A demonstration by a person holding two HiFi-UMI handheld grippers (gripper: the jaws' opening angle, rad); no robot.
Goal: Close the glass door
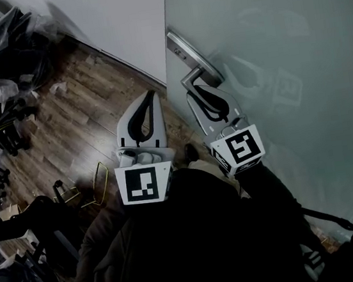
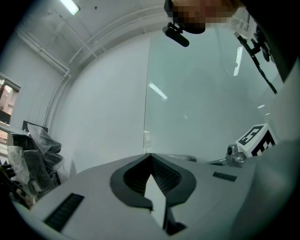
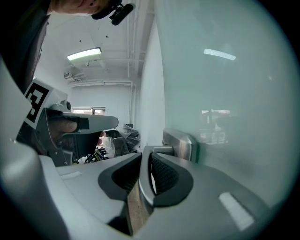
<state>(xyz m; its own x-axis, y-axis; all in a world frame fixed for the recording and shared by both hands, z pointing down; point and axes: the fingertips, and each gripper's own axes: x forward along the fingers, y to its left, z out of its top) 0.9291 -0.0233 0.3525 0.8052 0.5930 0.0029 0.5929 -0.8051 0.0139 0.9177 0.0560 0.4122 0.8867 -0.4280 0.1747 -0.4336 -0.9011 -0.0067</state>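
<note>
Right gripper [image 1: 196,91]: jaws pinched right in on the door handle [image 1: 197,74], and in the right gripper view the metal lever [image 3: 143,174] is a thin strip squeezed between the two pads, both touching it.
Left gripper [image 1: 151,95]: jaws brought together, tips meeting, and in the left gripper view [image 2: 150,155] only the hollow behind the tips stays open. Nothing in them, and they hang in the air just left of the handle.
Door handle: short neck out of the glass at the far end, then the lever's long axis runs along the right jaws, free end pointing near, toward the person.
Glass door [image 1: 282,59]: frosted and upright, filling the right side, with the handle near its left edge.
Door edge: sits right beside the white wall [image 1: 115,16]; whether it is fully home, cannot tell.
Floor [image 1: 77,124]: dark wood, left of the door, with black clutter [image 1: 6,121] at the far left.
</note>
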